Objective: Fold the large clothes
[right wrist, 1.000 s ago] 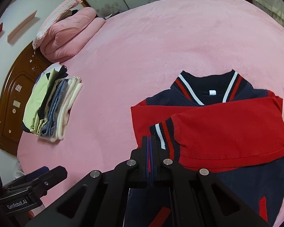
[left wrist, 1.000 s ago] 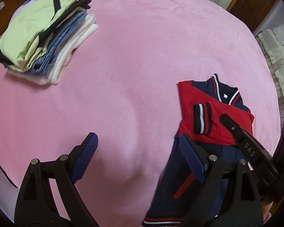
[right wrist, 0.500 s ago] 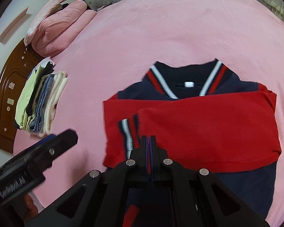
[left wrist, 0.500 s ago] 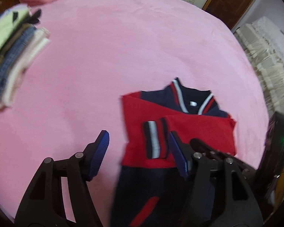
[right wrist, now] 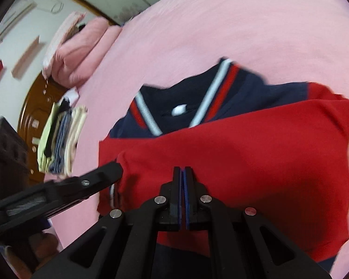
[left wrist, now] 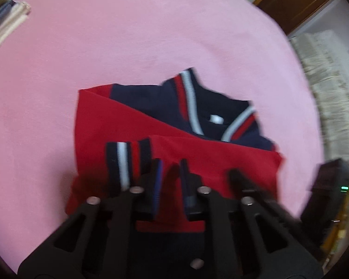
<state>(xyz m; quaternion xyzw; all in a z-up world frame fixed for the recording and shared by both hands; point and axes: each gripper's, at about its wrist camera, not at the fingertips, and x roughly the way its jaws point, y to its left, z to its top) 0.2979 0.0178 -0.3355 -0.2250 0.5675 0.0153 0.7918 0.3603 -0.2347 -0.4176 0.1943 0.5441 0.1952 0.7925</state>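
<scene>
Left tool (left wrist: 169, 162) stood part-spread over the jacket (left wrist: 197, 162) sleeves at 6 o'clock, right tool (right wrist: 182, 169) pressed together on nothing visible; best pinched both layers at the hem.

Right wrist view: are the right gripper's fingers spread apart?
No, the right gripper has its jaws pressed together with only a thin blue seam between them, above the red sleeve.

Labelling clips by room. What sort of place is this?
Most likely a bedroom: a bed under a pink blanket, a wooden headboard with pink bedding beside it, and a stack of folded clothes.
</scene>
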